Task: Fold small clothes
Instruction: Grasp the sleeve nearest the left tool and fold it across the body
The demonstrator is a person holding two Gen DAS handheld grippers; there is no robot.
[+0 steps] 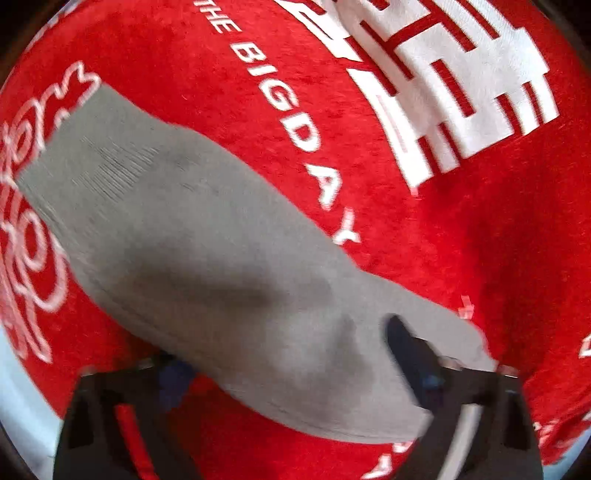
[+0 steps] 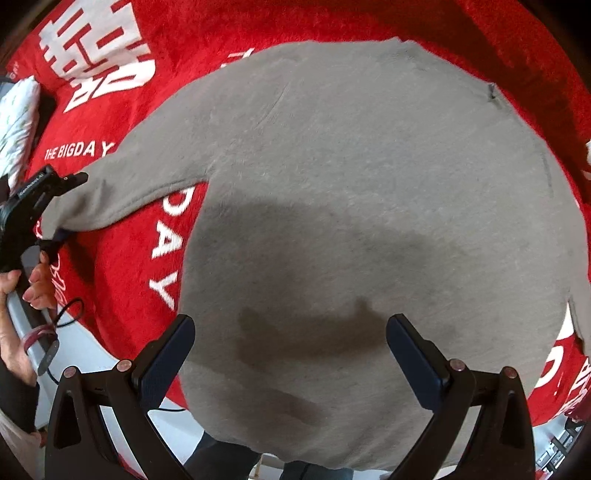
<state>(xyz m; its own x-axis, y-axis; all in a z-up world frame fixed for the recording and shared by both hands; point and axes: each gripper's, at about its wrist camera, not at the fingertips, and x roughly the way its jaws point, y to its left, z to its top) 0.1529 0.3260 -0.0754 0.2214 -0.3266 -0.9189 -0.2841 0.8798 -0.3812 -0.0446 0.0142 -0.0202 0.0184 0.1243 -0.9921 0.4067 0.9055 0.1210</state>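
Note:
A grey sweater [image 2: 351, 166] lies spread flat on a red blanket [image 2: 295, 22] with white lettering. Its long sleeve [image 2: 129, 184] stretches out to the left. In the left wrist view the sleeve [image 1: 184, 221] runs diagonally across the blanket [image 1: 424, 240], and its cuff end sits between the fingers of my left gripper [image 1: 291, 362]. One finger lies over the cloth and the other peeks out from under it; the jaws stand wide. The left gripper [image 2: 66, 206] also shows at the sleeve's tip. My right gripper [image 2: 291, 325] hangs open over the sweater's body, holding nothing.
A hand [image 2: 37, 280] holds the left gripper's handle at the left edge. A white patterned cushion [image 2: 18, 118] lies at the far left. A pale surface [image 2: 85, 354] with a thin black cable [image 2: 66, 314] shows past the blanket's edge.

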